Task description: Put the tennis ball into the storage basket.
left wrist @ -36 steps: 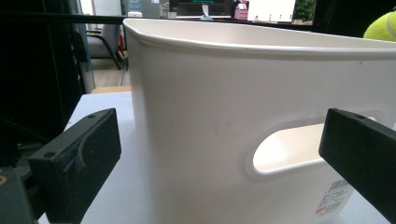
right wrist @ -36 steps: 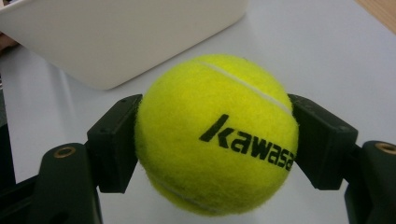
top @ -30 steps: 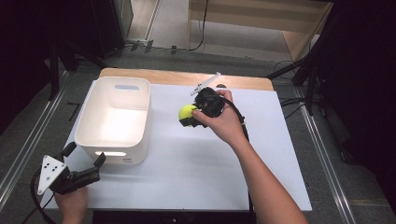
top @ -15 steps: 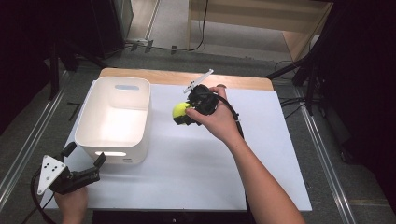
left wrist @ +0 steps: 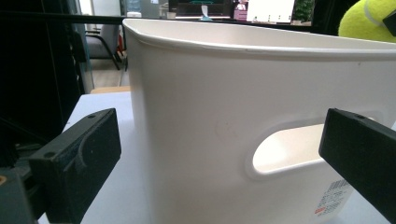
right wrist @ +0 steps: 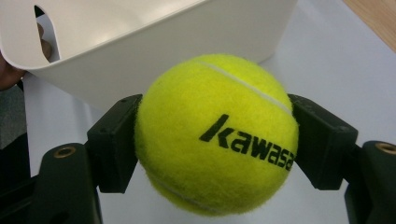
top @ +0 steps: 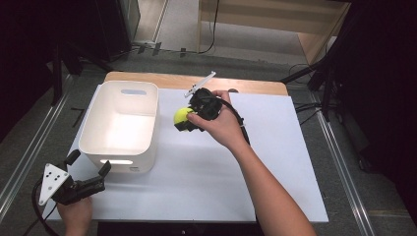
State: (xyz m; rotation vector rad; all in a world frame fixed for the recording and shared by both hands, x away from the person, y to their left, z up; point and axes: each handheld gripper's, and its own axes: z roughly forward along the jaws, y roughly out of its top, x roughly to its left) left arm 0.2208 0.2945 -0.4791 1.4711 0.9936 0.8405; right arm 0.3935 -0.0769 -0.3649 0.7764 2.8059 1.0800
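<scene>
A yellow tennis ball (top: 183, 117) (right wrist: 217, 133) hangs above the white table sheet, just right of a white plastic bin (top: 120, 123). My right gripper (top: 184, 119) (right wrist: 215, 140) is shut on the ball, a black pad pressed against each side. The ball's top also peeks over the bin's rim (left wrist: 369, 21) in the left gripper view. My left gripper (top: 88, 169) (left wrist: 219, 154) rests at the table's near left corner, open, its jaws standing apart either side of the bin's near wall (left wrist: 224, 116) with the handle cut-out (left wrist: 287, 151). Nothing sits between its pads.
The white sheet (top: 255, 167) covers a wooden table (top: 246, 86) whose far edge shows. Dark floor, metal rails and cables surround the table. A wooden cabinet (top: 275, 19) stands beyond it.
My right gripper has carried the ball leftward, closer to the bin's right wall. The left gripper has stayed where it was.
</scene>
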